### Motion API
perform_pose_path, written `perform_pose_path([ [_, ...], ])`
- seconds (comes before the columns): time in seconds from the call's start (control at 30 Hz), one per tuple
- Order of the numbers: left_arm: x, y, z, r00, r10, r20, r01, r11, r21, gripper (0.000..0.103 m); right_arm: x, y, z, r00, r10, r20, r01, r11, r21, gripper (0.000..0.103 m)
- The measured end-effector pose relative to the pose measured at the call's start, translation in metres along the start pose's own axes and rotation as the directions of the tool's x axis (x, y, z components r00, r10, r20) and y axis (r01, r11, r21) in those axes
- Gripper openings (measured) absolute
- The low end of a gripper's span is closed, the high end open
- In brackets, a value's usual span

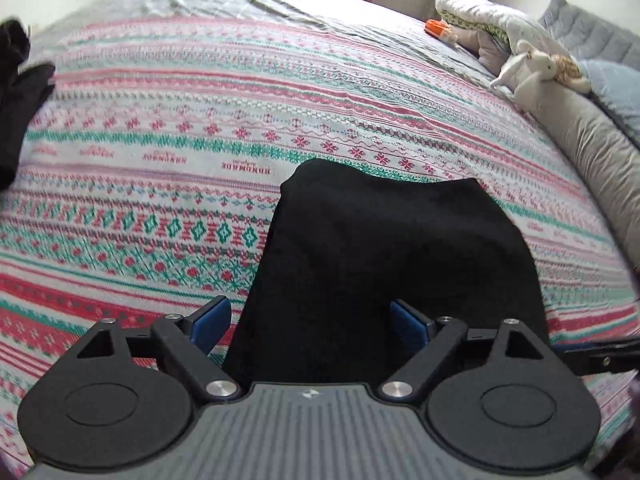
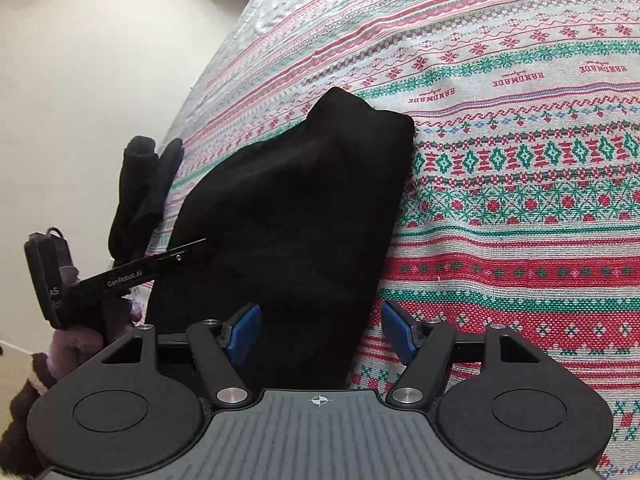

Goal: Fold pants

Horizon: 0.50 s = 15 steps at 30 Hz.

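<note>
The left gripper (image 1: 310, 322) has its two blue pads wide apart. The black pants (image 1: 384, 264) lie under it and between the pads, but the pads do not squeeze them. The left pad (image 1: 210, 322) sits over the blanket, just beside the edge of the pants, and the right pad (image 1: 408, 320) sits over the black cloth. The right gripper (image 2: 320, 332) is also spread apart, and nothing is pinched in it. Its left pad (image 2: 244, 334) is over the pants (image 2: 296, 208) and its right pad (image 2: 396, 330) is over the blanket (image 2: 520, 208). The pants are folded into a thick black bundle that lies flat on the blanket, close to the near edge of the bed. In the right wrist view the other gripper shows at the left edge as a thin black bar, held by a hand (image 2: 68, 344) in a purple sleeve. Another black piece of clothing (image 2: 144, 192) hangs at the side of the bed, just beside the pants. The blanket has red, green and white stripes with little flowers and snowflakes. Far off, by the grey pillows (image 1: 592, 144), lies a white stuffed bunny (image 1: 528, 70), and near it a small orange thing (image 1: 438, 28).
</note>
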State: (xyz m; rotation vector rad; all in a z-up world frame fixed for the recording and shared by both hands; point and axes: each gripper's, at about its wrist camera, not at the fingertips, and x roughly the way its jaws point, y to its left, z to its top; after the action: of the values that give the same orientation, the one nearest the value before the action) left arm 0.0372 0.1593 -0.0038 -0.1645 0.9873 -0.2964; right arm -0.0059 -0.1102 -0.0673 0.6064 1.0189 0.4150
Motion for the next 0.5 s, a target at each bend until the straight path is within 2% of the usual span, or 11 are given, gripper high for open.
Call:
perform_pose_path([
  [0.03,0.002,0.008,0.0,0.999,-0.037,-0.013,0.036,0.998,-0.051,0.102,0.0,-0.003,0.0,1.0,0.016,0.003,-0.016,1.0,0.012,0.068],
  [0.2,0.0,0.027,0.002,0.992,-0.123,0.009,0.123,0.98,-0.153,0.097,0.002,-0.015,0.005,0.997,0.081,0.015,-0.082,0.993,0.09,0.068],
  [0.37,-0.003,0.033,0.001,0.982,-0.191,-0.002,0.186,0.962,-0.199,0.088,0.006,-0.02,0.012,0.994,0.107,0.008,-0.108,0.985,0.132,0.068],
  [0.5,-0.003,0.032,-0.001,0.978,-0.21,0.0,0.205,0.956,-0.21,0.088,0.011,-0.019,0.017,0.994,0.111,0.015,-0.112,0.982,0.149,0.068],
])
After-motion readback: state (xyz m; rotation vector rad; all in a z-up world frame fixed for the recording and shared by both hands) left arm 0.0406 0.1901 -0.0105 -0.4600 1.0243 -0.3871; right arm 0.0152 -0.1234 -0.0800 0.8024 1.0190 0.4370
